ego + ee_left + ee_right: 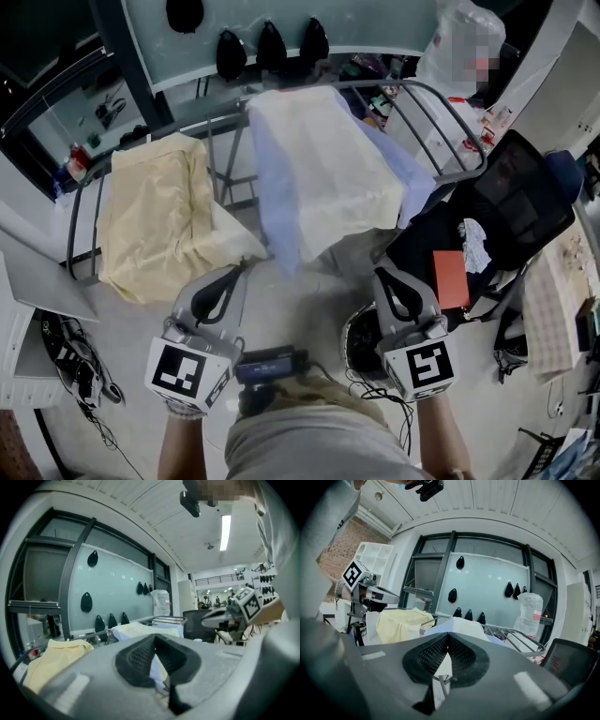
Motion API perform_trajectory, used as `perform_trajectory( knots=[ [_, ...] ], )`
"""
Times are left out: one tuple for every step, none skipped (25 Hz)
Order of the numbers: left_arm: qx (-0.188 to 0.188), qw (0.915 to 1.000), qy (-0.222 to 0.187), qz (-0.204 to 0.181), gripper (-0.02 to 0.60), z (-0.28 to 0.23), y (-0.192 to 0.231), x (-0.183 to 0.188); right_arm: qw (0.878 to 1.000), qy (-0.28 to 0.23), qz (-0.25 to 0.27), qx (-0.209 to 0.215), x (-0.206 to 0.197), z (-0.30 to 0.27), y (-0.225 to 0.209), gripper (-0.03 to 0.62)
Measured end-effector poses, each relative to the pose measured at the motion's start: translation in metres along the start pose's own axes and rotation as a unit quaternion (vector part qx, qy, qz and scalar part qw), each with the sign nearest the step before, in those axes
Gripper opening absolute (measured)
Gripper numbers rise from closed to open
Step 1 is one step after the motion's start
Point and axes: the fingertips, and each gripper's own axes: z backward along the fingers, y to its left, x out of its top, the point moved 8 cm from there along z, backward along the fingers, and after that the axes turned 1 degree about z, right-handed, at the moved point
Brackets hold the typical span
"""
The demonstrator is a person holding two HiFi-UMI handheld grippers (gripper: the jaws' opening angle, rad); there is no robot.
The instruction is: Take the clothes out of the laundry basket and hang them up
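Left tool: the left tool (241, 270) is pointing towards the rack, jaws pressed together with nothing between them; in the left gripper view its tips (156, 638) are meeting in front of the hanging cloth.
Right tool: the right tool (380, 273) is pointing the same way, jaws likewise closed and empty; the right gripper view is showing its tips (447, 637) meeting, with pale cloth beyond them.
Drying rack: the grey metal drying rack (441, 131) is standing ahead of both tools and carrying all the clothes in sight.
Yellow garment: the yellow garment (155, 216) is hanging over the rack's left part, its lower corner lying near the left tool's tip; whether they are touching I cannot tell.
Cream garment: the cream garment (323, 169) is draping over the rack's middle.
Lilac garment: the lilac garment (277, 211) is lying under the cream one, showing along both of its sides.
Basket: a round dark basket (359, 339) with a pale rim is sitting on the floor beside the right tool, partly hidden by it; its contents are not showing.
Chair: a black office chair (516, 202) is standing to the right of the rack, bearing a red flat item (451, 278) and a crumpled white cloth (473, 242).
Wall: dark drop-shaped objects (272, 47) are hanging on the glass panel behind the rack.
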Motion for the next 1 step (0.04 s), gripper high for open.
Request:
perform_trajectory(
  knots=[
    [0.0, 1.0, -0.001, 0.0, -0.006, -0.0005, 0.0005, -0.0002, 1.0, 0.001, 0.001, -0.004, 0.0007, -0.0002, -0.0005, 0.003]
  ],
)
